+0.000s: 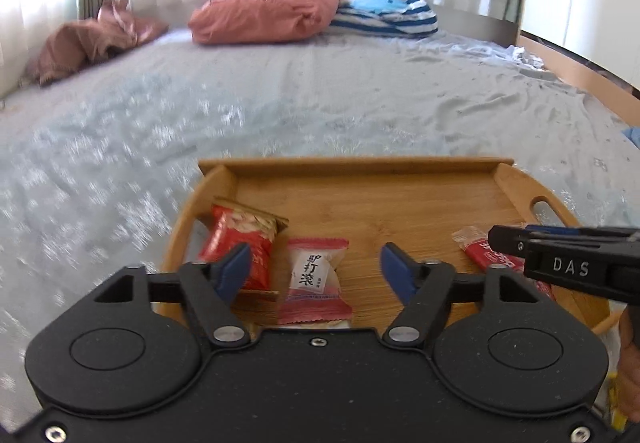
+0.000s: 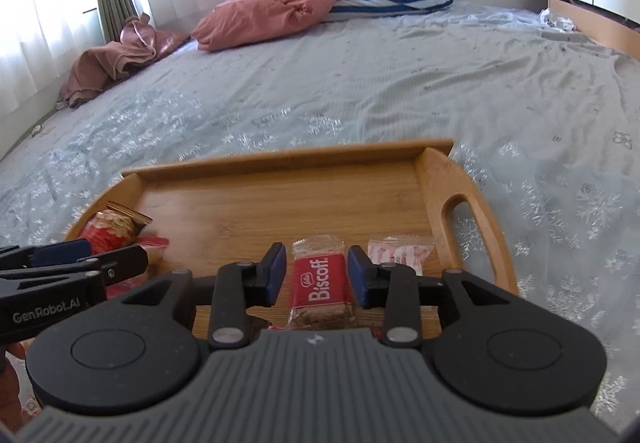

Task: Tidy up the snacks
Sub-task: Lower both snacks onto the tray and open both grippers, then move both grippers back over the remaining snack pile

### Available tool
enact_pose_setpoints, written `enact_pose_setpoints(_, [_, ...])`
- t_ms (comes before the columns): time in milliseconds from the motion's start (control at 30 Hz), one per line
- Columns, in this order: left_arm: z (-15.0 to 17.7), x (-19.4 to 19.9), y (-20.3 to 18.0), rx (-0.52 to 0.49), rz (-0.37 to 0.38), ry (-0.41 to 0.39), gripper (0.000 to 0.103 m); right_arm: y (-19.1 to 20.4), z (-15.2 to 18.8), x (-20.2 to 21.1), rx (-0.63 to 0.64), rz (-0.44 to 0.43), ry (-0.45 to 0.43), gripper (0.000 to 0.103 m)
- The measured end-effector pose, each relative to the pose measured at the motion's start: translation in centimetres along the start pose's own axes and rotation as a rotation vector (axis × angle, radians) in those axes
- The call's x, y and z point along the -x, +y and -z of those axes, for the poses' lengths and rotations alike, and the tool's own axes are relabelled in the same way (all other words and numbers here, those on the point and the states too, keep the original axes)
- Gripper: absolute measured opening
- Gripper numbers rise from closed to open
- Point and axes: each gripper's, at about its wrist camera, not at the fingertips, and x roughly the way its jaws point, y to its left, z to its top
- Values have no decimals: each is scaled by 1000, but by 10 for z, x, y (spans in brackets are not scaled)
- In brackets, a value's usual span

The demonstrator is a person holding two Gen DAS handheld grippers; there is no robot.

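Snacks lie on the wooden tray (image 2: 434, 179) on the bed (image 2: 440, 83): the Biscoff packet (image 2: 320, 283) sits ungripped between the right gripper (image 2: 317, 270)'s parted jaws, the pink-and-white packet (image 1: 314, 279) below the left gripper (image 1: 316, 267)'s wide, empty jaws, both tilted downward.

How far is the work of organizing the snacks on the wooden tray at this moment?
Four snacks already lie on the wooden tray: a red packet, a pink-and-white packet, the Biscoff biscuit and a small white candy. Nothing is held: the left gripper and right gripper are open, with no pad touching a snack. Whether more snacks remain outside the tray cannot be seen.
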Motion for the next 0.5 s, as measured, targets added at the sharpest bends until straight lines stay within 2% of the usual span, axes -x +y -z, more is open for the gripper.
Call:
enact_pose_setpoints(167, [5, 32, 1, -24, 21, -25, 80, 8, 6, 31, 60, -19, -46, 62])
enact_pose_setpoints(500, [41, 99, 5, -58, 79, -61, 89, 19, 41, 96, 159, -64, -125, 81])
